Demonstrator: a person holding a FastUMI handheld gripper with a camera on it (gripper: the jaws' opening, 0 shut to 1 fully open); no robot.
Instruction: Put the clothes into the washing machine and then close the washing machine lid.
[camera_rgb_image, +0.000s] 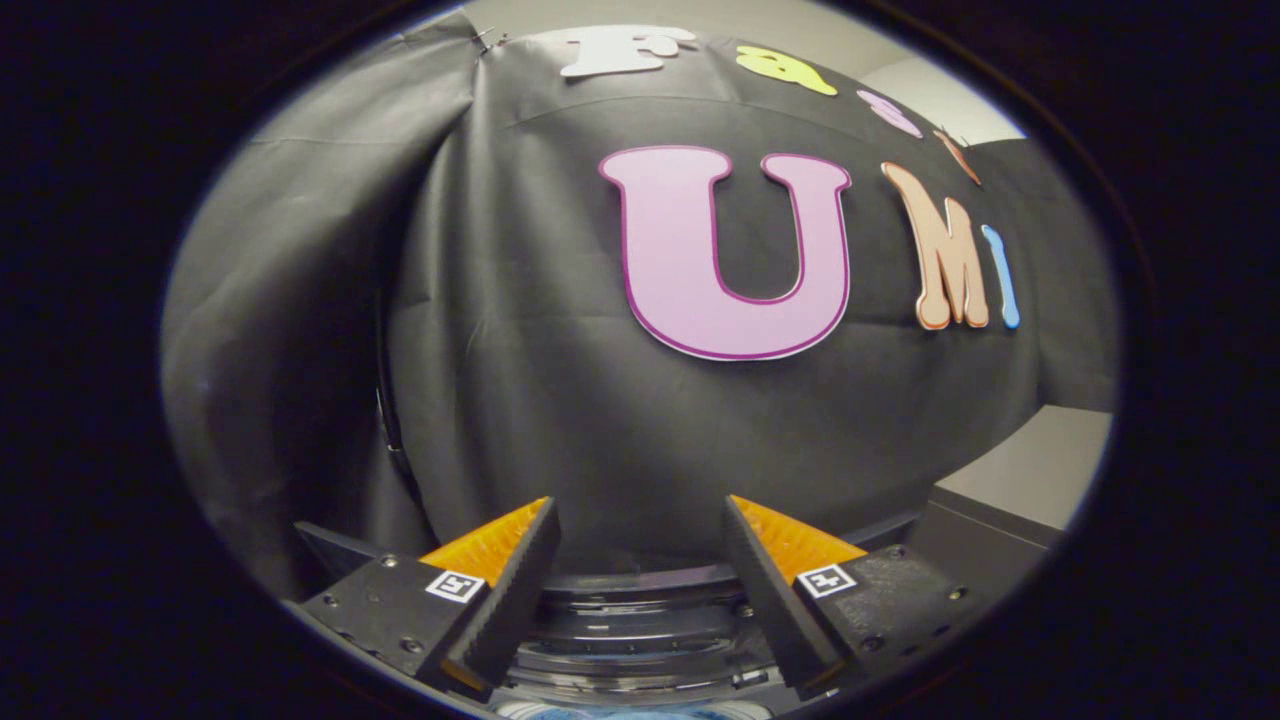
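Note:
My gripper (640, 515) is open, with a wide gap and nothing between its fingers. It points at the booth's black cloth wall. Below and between the fingers I see the dark, glossy raised lid of the washing machine (635, 620), standing up against the wall. Under the lid, at the very bottom, a sliver of blue cloth (625, 712) shows inside a pale rim; most of it is hidden.
A grey box-like surface (1030, 480) stands to the right of the fingers, against the wall. A fold of the black cloth (320, 330) hangs to the left.

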